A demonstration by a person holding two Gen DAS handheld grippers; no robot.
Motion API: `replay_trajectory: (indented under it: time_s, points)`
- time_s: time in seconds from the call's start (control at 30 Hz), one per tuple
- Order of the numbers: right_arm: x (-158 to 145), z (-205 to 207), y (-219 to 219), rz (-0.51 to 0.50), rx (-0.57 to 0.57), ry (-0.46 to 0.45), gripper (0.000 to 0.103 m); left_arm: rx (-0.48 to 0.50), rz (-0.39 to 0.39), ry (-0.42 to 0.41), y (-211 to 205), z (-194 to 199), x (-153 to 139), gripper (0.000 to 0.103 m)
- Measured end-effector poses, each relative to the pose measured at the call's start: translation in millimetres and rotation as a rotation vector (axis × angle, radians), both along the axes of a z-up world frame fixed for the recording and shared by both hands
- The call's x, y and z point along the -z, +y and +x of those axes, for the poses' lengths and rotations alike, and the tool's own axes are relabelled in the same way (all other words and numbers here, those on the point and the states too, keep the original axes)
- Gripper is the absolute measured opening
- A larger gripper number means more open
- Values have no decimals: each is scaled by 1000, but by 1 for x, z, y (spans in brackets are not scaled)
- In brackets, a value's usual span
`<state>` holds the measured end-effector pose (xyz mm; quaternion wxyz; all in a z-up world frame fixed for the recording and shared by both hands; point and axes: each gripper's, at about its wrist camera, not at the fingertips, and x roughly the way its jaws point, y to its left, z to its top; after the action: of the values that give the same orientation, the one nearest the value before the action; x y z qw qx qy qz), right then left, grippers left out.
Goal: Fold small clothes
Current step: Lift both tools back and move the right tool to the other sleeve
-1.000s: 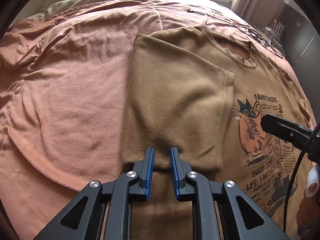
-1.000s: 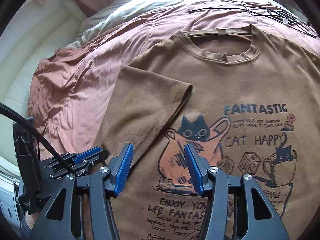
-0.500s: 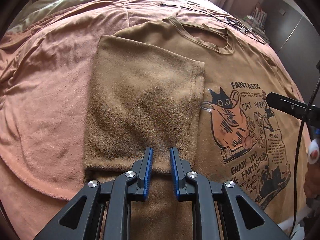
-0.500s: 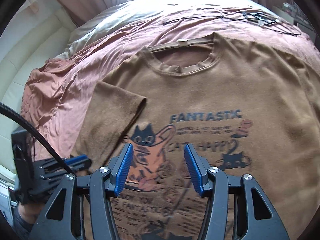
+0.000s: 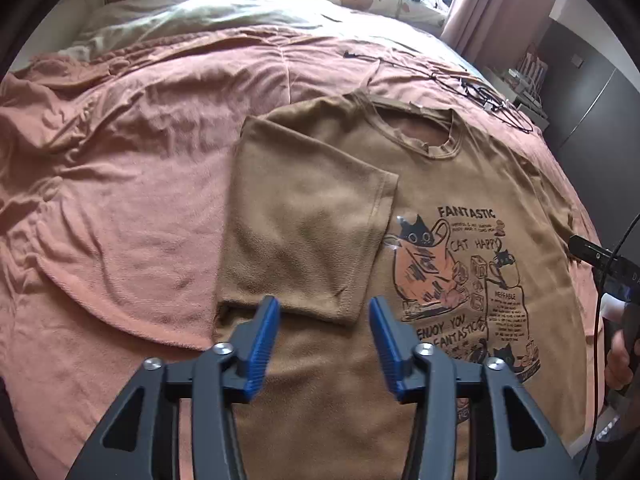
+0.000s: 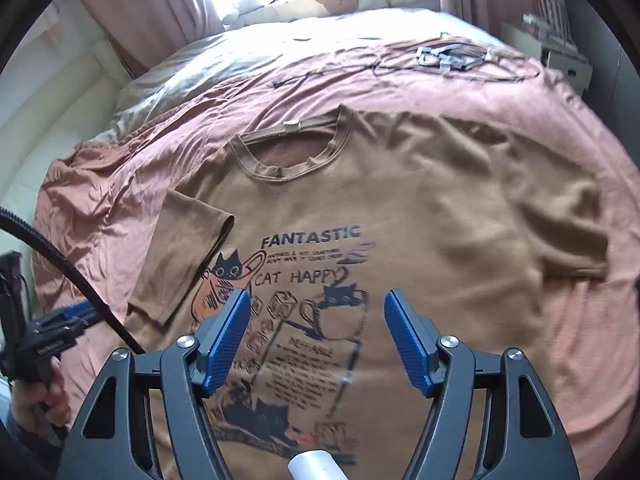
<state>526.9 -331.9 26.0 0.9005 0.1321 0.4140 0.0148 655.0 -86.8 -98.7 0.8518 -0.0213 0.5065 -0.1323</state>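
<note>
1. We cannot see the shirt's bottom hem: both views cut it off behind the gripper bodies. The small print under "FANTASTIC" and in the boxed panel is too fine to read, and the lower print is blurred in the right wrist view.
2. A white cylinder pokes in at the bottom edge of the right wrist view; we cannot tell what it is.
3. We count one shirt, brown, lying print up on the bed's pink cover. One sleeve is folded in over the chest, its cuff just touching the cat print; the other sleeve lies spread out flat.
4. A tangle of dark cable lies on the cover beyond the collar, well apart from the shirt. How many cables there are we cannot tell.
5. We count two grippers. The left gripper has just been opening; its jaws stand apart above the folded sleeve's lower edge, with nothing pinched.
6. The right gripper has also just been opening; its jaws gape wide over the print, released, gripping nothing.
7. Each view catches the other gripper at its edge, with part of a hand around it.
</note>
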Motion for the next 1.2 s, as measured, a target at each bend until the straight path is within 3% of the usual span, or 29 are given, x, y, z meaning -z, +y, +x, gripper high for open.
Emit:
replay_trajectory:
  time_s: [0.17,0.33,0.47,0.6,0.97,1.1,1.2]
  points:
    - [-35,-50,5,-102,-11,-29,76,5,-9,-103,-13,-40,-44,82]
    - [-61,-96,-2,-179,27,-21,76,28,-47,-151,-27,-75,-78,84]
    - [-75,-129,-12,-181,35,-29,76,21,-82,-187,-38,-100,-99,96]
    - [-87,-160,-25,-184,52,-43,76,28,-111,-205,-51,-121,-114,99]
    - [-109,-234,-66,-171,124,-61,76,100,-97,-271,-104,-173,-142,102]
    - [-110,-249,-85,-224,205,-21,76,122,-111,-289,-123,-189,-152,102]
    - [-111,-259,-100,-181,235,-25,76,135,-114,-300,-138,-200,-156,102]
